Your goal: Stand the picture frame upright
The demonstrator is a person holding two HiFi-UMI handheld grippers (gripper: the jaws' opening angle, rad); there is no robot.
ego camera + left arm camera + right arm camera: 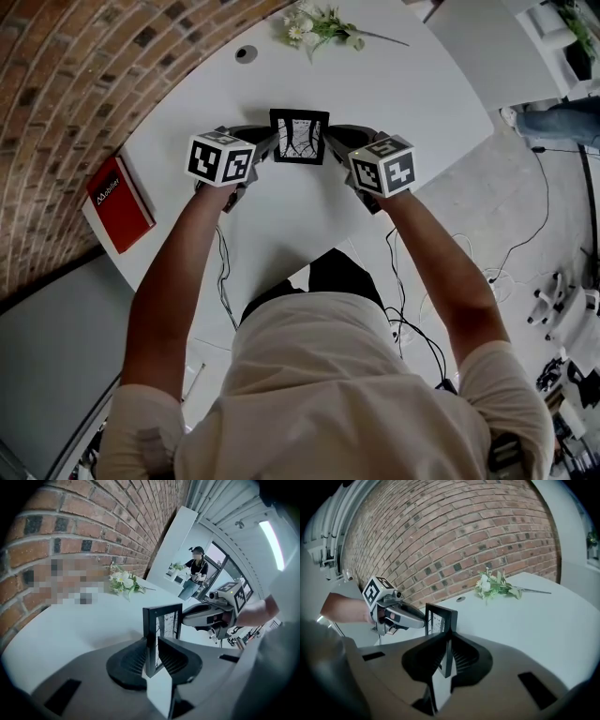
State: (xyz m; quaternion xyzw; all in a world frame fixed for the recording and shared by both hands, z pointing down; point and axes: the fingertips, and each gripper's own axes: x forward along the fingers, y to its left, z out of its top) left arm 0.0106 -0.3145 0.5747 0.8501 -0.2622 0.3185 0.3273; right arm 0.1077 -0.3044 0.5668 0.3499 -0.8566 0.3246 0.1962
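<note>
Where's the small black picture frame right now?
Head view, centre: the black picture frame is upright over the white table, gripped on its left edge by the left gripper and on its right by the right gripper, white flower sprig beyond.

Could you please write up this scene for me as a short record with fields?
picture frame: upright, held between both grippers
left gripper: shut on the frame's left edge
right gripper: shut on the frame's right edge
frame base: contact with the table cannot be told
flowers: lying at the table's far end
red book: lying at the table's left end
</note>
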